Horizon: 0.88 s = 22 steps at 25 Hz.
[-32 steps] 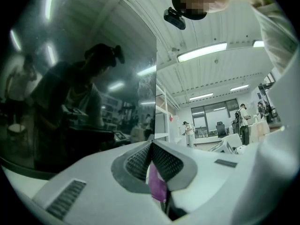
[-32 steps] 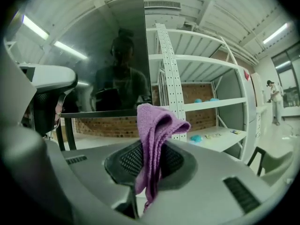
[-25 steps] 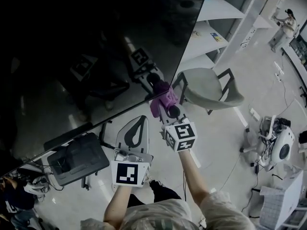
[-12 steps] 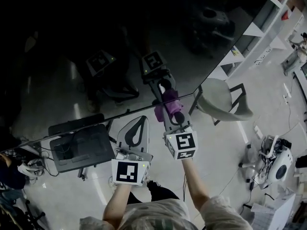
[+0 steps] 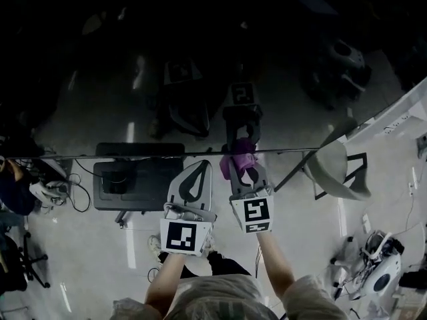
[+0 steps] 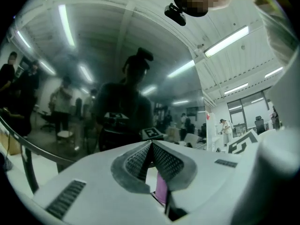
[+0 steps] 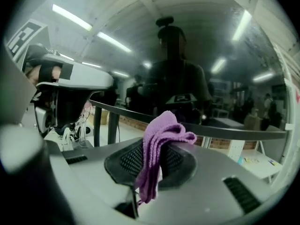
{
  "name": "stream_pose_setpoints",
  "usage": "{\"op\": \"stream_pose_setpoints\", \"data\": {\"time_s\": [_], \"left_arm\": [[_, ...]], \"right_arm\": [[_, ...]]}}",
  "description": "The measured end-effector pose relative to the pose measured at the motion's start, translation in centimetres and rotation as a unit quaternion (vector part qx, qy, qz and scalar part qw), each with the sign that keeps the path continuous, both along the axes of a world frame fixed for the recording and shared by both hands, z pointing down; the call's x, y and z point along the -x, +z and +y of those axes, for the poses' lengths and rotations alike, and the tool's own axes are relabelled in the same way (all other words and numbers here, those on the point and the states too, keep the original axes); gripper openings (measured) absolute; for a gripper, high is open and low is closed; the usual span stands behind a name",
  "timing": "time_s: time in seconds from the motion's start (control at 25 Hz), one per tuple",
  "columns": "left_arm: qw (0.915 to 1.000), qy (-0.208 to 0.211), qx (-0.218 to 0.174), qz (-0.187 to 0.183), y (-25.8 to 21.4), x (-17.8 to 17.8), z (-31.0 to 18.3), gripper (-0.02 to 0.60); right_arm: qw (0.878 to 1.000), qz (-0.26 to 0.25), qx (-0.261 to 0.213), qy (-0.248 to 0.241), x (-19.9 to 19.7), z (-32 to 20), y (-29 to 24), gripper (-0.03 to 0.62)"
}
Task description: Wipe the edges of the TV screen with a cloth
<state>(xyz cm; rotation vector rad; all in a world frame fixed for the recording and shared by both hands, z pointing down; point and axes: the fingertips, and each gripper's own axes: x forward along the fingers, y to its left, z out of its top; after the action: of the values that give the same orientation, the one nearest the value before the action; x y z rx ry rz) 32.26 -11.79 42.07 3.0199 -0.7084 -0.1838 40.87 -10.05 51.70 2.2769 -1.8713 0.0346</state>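
Right gripper [image 5: 241, 163]: jaws narrow, clamped on the folded purple cloth [image 5: 236, 155]. In the right gripper view the cloth [image 7: 157, 135] stands up between the ribbed pads [image 7: 176, 159], with one bunched end above the tips and a tail hanging down behind them.

Directly ahead of the tips: the lower edge [image 5: 133, 155] of the TV screen [image 5: 133, 65]. The bunched end of the cloth meets this edge, or comes very close to it. Contact cannot be confirmed.

Just to the left of this claw, set a little back from the edge: left gripper [image 5: 200, 165], jaws closed tip to tip [image 6: 151, 146] with nothing between the tips. A purple sliver shows through the gap lower down, probably the same cloth seen beyond.

Beyond the claw: the screen is dark and glossy and tilts over the person. It mirrors both grippers and the ceiling lights.

Right of the claw, past the screen's corner: a grey chair [image 5: 337, 172].

Progress, as a judgement: a wipe along the lower edge appears to be under way, right of its middle.
- No dust, streak or wiped band is visible, so the finished length cannot be read.
- The stretch toward the corner and the right-hand edge look still to be done.
- The top and left edges are out of view.
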Motion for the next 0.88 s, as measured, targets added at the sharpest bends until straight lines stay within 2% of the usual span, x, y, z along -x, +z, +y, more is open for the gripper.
{"op": "stream_pose_setpoints", "data": {"time_s": [0.16, 0.32, 0.4, 0.56, 0.76, 0.88], "left_arm": [[0.9990, -0.044, -0.003, 0.004, -1.2, 4.0, -1.3, 0.015], [0.9959, -0.090, 0.002, 0.009, 0.5, 13.7, -8.6, 0.015], [0.9942, -0.107, 0.005, -0.002, 1.4, 17.7, -11.0, 0.015], [0.9916, -0.128, 0.011, -0.014, 1.0, 22.5, -12.5, 0.015], [0.9882, -0.152, 0.015, -0.008, 1.5, 33.7, -20.9, 0.015], [0.9846, -0.174, 0.015, -0.001, 1.3, 39.2, -24.0, 0.015]], "right_arm": [[0.999, 0.001, 0.004, -0.040, 4.2, -1.6, -0.7, 0.051], [0.996, 0.015, 0.017, -0.089, 14.1, -9.6, 0.6, 0.051], [0.995, 0.018, 0.018, -0.100, 17.7, -12.3, 0.8, 0.051], [0.994, 0.014, 0.021, -0.104, 21.6, -13.9, 0.4, 0.051], [0.996, 0.017, 0.037, -0.075, 29.4, -21.3, 1.6, 0.051], [0.996, 0.026, 0.040, -0.078, 33.2, -23.8, 1.4, 0.051]]}}
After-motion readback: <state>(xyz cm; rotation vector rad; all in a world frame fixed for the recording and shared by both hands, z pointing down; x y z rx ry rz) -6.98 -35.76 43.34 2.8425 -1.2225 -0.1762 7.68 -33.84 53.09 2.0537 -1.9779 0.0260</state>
